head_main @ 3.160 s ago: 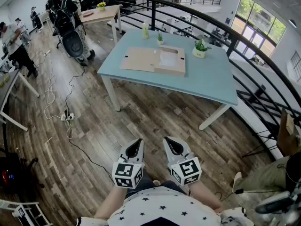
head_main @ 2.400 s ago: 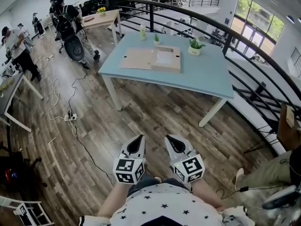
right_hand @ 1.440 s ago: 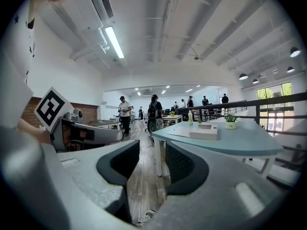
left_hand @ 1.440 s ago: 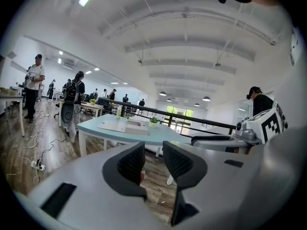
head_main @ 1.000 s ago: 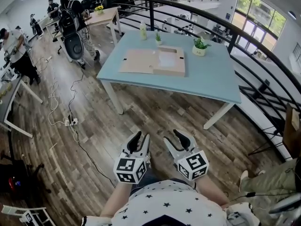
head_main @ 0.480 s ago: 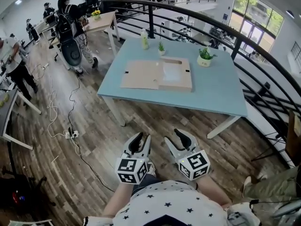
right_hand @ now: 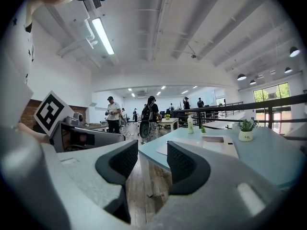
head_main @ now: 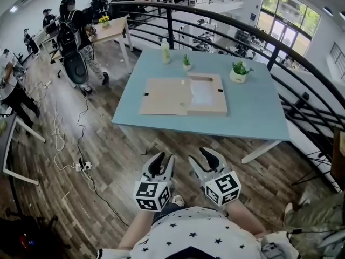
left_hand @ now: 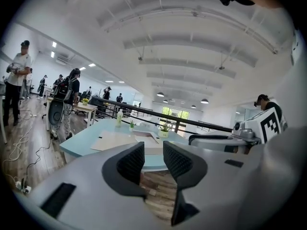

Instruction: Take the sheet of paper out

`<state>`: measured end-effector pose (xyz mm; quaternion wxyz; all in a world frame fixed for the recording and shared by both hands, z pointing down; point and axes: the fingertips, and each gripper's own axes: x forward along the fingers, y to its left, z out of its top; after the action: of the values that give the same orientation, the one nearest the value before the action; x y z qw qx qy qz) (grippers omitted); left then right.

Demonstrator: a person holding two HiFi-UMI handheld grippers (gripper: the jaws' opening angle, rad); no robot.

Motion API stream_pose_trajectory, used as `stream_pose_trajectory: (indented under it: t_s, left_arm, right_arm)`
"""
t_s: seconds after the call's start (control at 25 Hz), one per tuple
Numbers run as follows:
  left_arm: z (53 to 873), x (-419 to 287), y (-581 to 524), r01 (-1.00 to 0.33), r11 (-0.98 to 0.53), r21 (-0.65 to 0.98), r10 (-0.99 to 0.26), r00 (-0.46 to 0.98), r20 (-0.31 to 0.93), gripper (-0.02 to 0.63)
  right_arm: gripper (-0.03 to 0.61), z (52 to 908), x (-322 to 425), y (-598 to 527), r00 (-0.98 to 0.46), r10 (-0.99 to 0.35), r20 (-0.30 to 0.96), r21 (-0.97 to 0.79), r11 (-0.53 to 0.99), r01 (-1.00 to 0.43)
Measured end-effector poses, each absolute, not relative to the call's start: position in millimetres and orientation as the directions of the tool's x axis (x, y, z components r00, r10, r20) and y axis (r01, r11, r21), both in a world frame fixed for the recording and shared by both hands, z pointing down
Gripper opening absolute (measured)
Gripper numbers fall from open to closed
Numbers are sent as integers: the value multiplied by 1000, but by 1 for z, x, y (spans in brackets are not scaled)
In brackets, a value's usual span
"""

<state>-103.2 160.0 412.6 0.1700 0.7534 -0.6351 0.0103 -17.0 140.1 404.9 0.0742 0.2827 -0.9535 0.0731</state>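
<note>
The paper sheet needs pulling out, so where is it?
Head view, upper centre: the paper sheet lies in the right half of the cardboard box on the table.

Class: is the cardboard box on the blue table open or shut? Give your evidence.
Open: the cardboard box has its lid spread flat to the left, and the sheet of paper shows inside.

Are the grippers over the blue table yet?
No, in the head view the left gripper and right gripper are both over the wood floor, short of the table's near edge.
</note>
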Motion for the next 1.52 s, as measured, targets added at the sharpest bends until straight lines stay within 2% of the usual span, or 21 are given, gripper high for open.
stream_pose_trajectory:
  t_s: [0.6,1.2,1.52]
  left_arm:
    - [421,-157,93,-957,-167,236,-943,225,245,117]
    - [419,-154,52,-952,-190,242,-943,245,225,117]
    - [428,-157,-4,-951,-199,236,-937,255,238,117]
  right_arm:
    - [173,415,-67,78,-810,-554,193,-105,809,-578]
    - [173,425,-43,52,-762,-614,206,-106,760,-642]
    - [173,430,-45,-5,-753,-631,185,-111,748,-654]
